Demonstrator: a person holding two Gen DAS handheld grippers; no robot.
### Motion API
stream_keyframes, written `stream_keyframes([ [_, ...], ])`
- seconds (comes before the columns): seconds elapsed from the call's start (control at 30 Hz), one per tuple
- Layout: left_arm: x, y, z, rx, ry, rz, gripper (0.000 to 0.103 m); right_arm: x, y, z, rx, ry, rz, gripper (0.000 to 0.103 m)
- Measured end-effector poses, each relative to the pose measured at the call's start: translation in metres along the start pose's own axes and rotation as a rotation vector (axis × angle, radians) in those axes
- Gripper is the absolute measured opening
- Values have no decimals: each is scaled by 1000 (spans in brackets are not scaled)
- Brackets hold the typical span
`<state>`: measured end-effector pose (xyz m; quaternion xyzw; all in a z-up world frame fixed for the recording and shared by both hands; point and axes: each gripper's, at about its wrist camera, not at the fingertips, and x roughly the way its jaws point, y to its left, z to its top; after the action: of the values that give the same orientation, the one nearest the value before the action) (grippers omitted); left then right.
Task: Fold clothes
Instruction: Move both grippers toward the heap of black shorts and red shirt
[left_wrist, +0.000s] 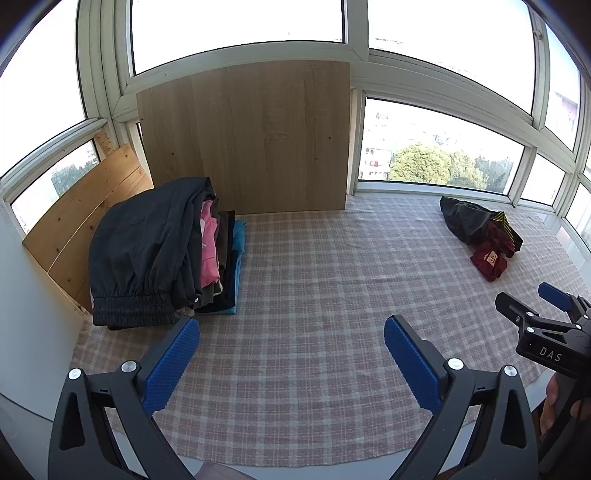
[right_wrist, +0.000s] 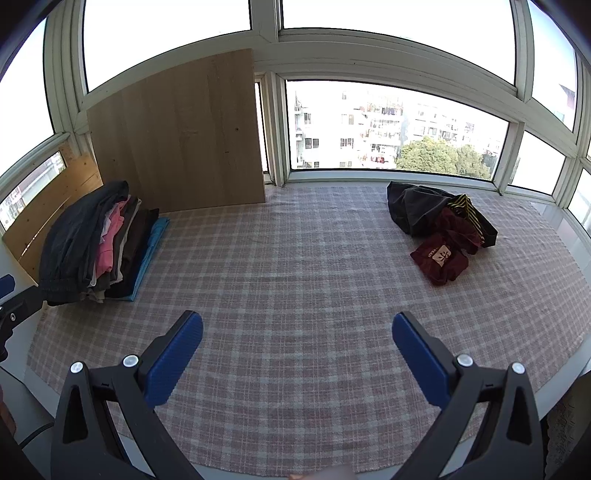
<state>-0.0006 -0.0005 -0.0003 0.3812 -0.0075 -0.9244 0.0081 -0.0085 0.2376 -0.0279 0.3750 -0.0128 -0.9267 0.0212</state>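
Note:
A stack of folded clothes (left_wrist: 159, 251), black on top with pink, brown and blue layers below, sits at the left on the checked cloth (left_wrist: 314, 295); it also shows in the right wrist view (right_wrist: 99, 243). A loose heap of unfolded clothes (left_wrist: 480, 232), dark grey, striped and maroon, lies at the far right (right_wrist: 443, 229). My left gripper (left_wrist: 291, 354) is open and empty above the cloth's near part. My right gripper (right_wrist: 297, 350) is open and empty too; it shows at the right edge of the left wrist view (left_wrist: 532, 302).
A tall wooden board (left_wrist: 247, 136) leans against the window behind the stack, and a lower plank (left_wrist: 85, 225) stands at the left. Window frames ring the table. The table's bare rim (left_wrist: 22, 387) lies left of the cloth.

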Motion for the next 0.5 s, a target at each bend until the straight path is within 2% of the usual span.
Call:
stream_keyframes([
  [0.5, 3, 3, 1, -15, 1, -10, 101, 0, 0, 1, 1, -8, -4, 103],
])
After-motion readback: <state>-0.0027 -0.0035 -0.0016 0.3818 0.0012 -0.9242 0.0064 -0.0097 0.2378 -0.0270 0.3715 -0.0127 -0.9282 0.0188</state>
